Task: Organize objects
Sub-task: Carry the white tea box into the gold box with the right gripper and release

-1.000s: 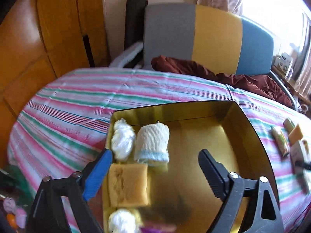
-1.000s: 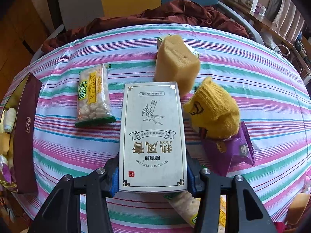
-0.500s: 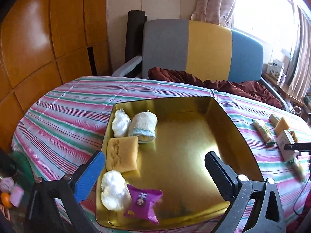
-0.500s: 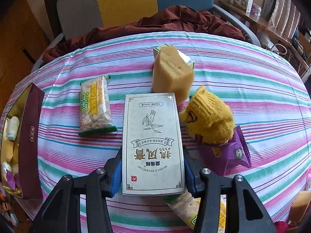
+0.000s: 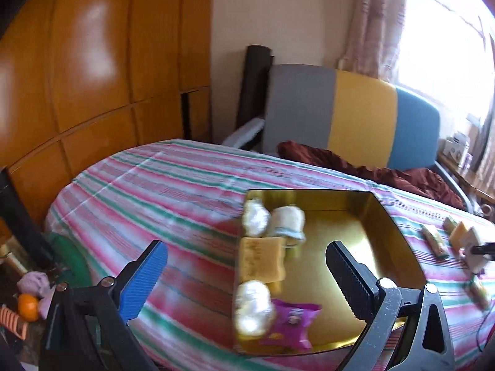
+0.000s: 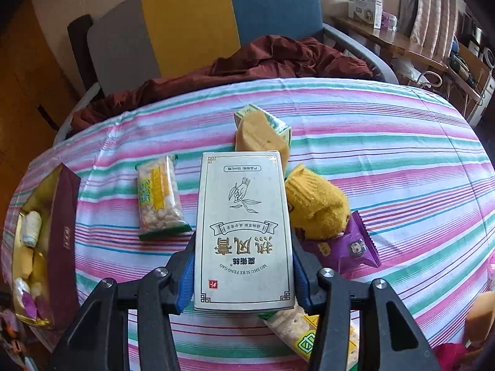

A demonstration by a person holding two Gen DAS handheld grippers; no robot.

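**One gripper wide and empty, the other clamped on a box**

The left gripper (image 5: 246, 261) stood with its jaws spread as wide as they went, having just been opening, and nothing lay between them. The right gripper (image 6: 244, 266) had its jaws pressed against both sides of a pale printed box (image 6: 243, 232), holding it above the striped tablecloth (image 6: 386, 160).

The tablecloth covered a round table in front of a grey, yellow and blue chair (image 5: 349, 114) with a dark red cloth (image 6: 263, 58) on its seat. At the table's left end sat the gold-lined tray (image 5: 389, 225), with white bundles, a rolled cloth, a yellow sponge (image 5: 261, 258) and a purple packet (image 5: 292, 320) lined along one side.

Beyond the held box, on the tablecloth, lay a second sponge (image 6: 263, 137) leaning on a small green carton, a yellow knitted toy (image 6: 315, 204) resting on another purple packet (image 6: 346, 247), and a puffed-rice bar (image 6: 159, 194) well left of it. Another such bar (image 6: 297, 330) showed just under the held box.
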